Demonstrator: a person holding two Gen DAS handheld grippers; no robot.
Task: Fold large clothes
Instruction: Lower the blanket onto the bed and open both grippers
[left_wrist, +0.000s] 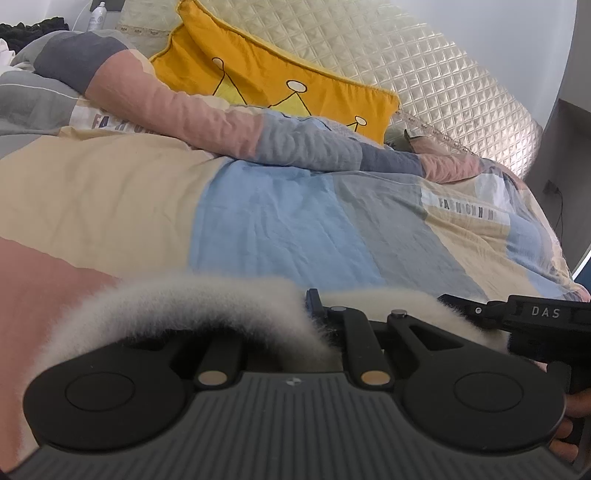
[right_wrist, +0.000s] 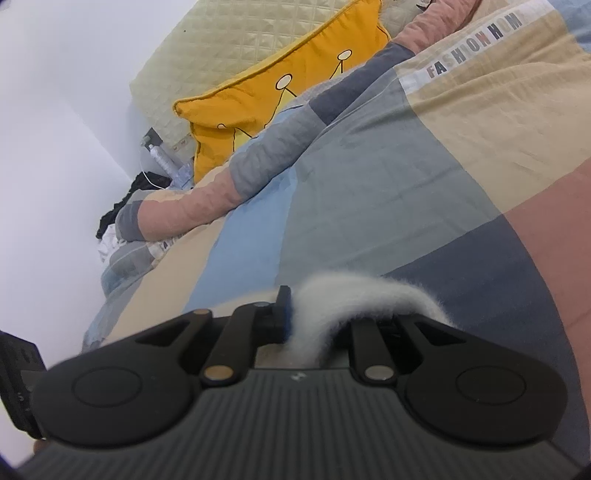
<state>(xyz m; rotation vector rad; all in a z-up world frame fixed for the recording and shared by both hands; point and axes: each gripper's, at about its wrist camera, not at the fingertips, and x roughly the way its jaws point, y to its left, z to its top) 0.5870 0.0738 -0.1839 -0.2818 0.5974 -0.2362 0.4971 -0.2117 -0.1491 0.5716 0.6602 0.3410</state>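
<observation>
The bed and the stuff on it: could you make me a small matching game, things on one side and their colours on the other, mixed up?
Things:
1. cushion
2. fluffy garment
3. headboard
4. bottle

Colours:
A. white, with a label I cannot read
B. pale cream, quilted in squares
C. yellow, with crown drawings
D. off-white and fuzzy, pinched in both tools

Pairs: 1-C, 2-D, 3-B, 4-A
</observation>
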